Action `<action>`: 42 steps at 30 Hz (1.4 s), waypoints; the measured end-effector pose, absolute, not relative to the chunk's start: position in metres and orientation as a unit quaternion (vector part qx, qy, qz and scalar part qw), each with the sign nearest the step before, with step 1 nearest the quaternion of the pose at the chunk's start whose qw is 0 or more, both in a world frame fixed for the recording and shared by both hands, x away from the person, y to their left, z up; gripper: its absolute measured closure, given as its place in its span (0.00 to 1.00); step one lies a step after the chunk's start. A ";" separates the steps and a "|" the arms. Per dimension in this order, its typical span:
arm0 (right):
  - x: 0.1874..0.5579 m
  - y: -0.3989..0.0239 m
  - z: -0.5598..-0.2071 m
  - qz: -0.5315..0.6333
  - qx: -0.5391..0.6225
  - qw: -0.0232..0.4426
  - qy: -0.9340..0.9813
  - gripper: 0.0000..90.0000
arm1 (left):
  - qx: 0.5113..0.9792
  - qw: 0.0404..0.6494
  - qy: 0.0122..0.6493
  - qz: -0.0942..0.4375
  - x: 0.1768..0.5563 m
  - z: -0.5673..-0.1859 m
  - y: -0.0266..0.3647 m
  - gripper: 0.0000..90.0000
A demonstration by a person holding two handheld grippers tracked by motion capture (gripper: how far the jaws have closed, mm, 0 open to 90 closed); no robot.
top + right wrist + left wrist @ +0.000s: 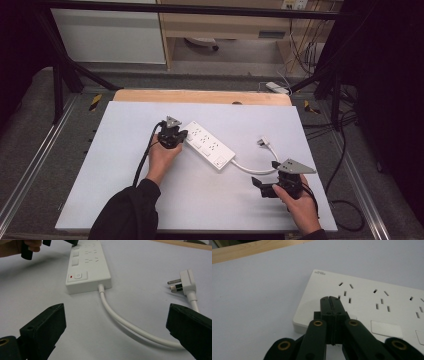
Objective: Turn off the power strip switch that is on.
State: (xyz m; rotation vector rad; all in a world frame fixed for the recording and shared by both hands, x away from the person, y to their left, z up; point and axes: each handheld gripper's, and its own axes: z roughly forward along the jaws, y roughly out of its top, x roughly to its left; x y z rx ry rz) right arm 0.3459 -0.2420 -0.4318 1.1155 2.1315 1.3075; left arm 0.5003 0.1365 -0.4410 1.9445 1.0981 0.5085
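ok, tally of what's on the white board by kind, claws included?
Power strip: 1
Plug on the strip's white cable: 1
Claws: 2, the left claw shut over the strip's end, the right claw open near the cable
Total: 4

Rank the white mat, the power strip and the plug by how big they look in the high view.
1. Mat: by far the largest, it spans most of the table.
2. Power strip: a long white bar near the mat's middle.
3. Plug: smallest, a little white piece at the cable's end.
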 end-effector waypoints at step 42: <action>0.346 -0.243 -0.431 0.469 0.398 0.201 0.762 0.03 | 0.768 0.428 0.431 0.203 0.499 -0.440 0.132 1.00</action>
